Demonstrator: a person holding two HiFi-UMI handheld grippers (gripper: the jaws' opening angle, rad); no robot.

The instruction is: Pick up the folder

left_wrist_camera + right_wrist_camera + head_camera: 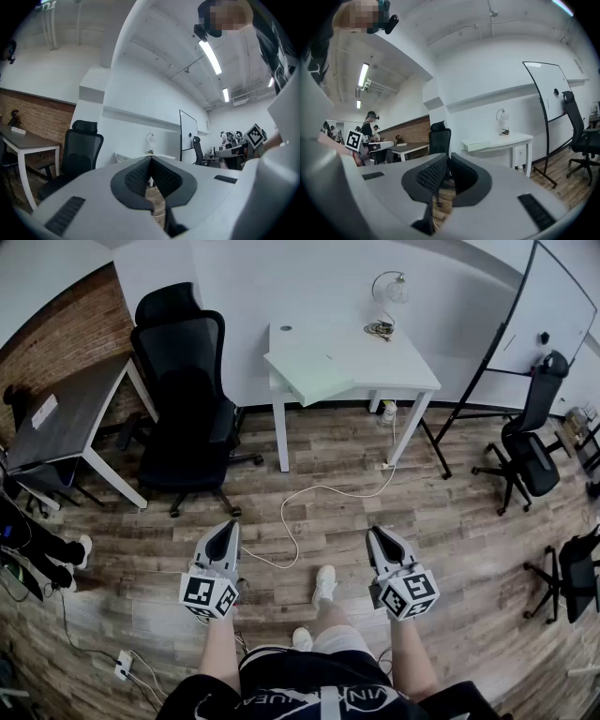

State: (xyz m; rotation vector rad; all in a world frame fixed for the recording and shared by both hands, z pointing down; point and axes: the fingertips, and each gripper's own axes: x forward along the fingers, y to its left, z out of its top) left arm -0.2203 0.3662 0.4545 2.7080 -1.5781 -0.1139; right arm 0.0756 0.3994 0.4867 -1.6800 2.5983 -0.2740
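1. Grippers: the left gripper (225, 527) and the right gripper (376, 533) are held level in front of the person. Each has its jaws closed together with nothing between them.
2. Task's thing: the folder (311, 379), pale green and thin, lies flat on the near left corner of the white table (394, 367). One corner appears to overhang the edge. It is well apart from both grippers, across the floor.
3. Hazard, grasp: a flat sheet-like thing on a smooth top gives the jaws little to bite on. A jaw that pushes instead of closing on the overhanging corner would likely slide the folder farther onto the table or tip it off. The jaws must also be parted before contact, or they will only nudge it.
4. Hazard, approach: a pale cable (314, 491) loops over the floor between the person and the table, so a foot could catch in it. The black office chair (183, 381) stands just left of the table and narrows that side.
5. Surface: the table top is white, and the only other thing seen on it is a lamp (389, 292) at its far right.
6. Room: there is a wood-plank floor (469, 521), with a brick wall (56, 329) and a dark table (75, 413) at left. A whiteboard (553, 306) and more chairs (530, 437) stand at right.
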